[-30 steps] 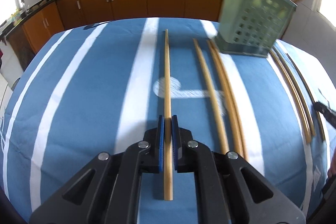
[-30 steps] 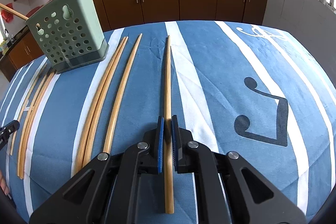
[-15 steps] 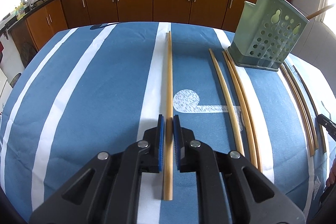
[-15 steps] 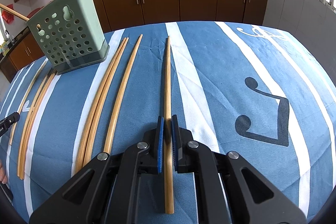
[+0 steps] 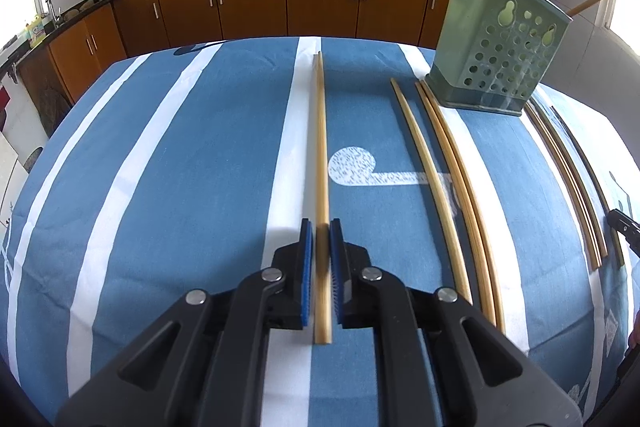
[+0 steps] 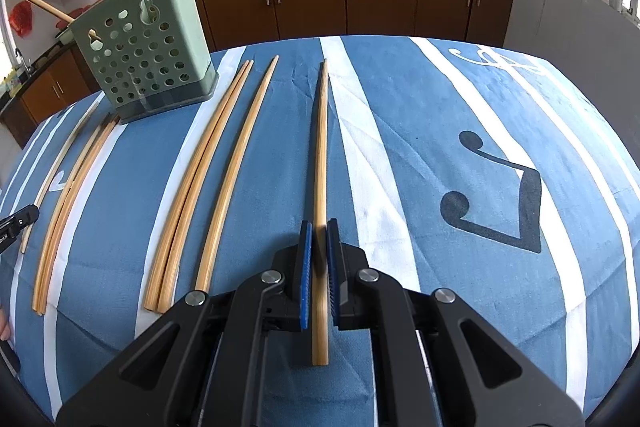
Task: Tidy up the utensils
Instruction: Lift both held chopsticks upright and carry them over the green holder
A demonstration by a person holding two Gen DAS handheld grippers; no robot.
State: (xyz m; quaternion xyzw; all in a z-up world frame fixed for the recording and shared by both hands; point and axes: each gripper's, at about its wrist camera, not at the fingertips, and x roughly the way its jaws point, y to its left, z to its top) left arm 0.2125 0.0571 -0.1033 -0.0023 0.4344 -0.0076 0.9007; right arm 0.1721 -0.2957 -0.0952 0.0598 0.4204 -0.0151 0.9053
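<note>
Long bamboo chopsticks (image 6: 224, 163) lie in rows on the blue-and-white striped tabletop (image 6: 460, 131) beside a pale green perforated plastic utensil holder (image 6: 148, 59), which has two wooden sticks (image 6: 38, 3) standing in it. Each hand-held gripper, left (image 5: 321, 259) and right (image 6: 319, 259), has its blue pads closed on one chopstick.

One bamboo chopstick (image 5: 321, 163) runs lengthwise between the left jaws, butt end toward the camera. A second bamboo chopstick (image 6: 321, 163) sits likewise between the right jaws. Loose chopsticks (image 6: 208, 179) lie flat on the cloth, left of the right jaws and right of the left jaws. The green perforated utensil holder (image 6: 148, 55) stands upright beyond them, holding two sticks.
</note>
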